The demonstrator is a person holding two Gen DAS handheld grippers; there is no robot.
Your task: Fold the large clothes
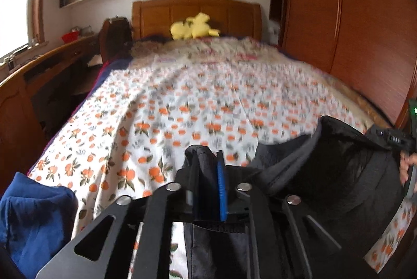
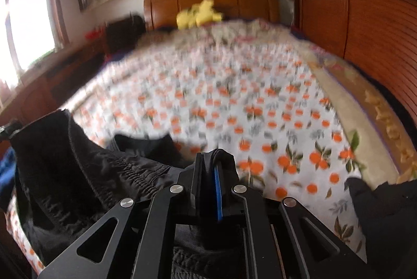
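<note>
Orange-print bed lies beyond; both the left gripper and right gripper have fingers clamped on soft black garment, its ribbed waistband at 9 o'clock.

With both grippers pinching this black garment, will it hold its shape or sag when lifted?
Likely sag: the black garment already droops in soft folds between the left gripper and right gripper. Its gathered waistband suggests thin, light fabric. It may slide over the bedspread.

Right gripper clamping black garment, blurred, seemingly above orange-print bedspread
</note>
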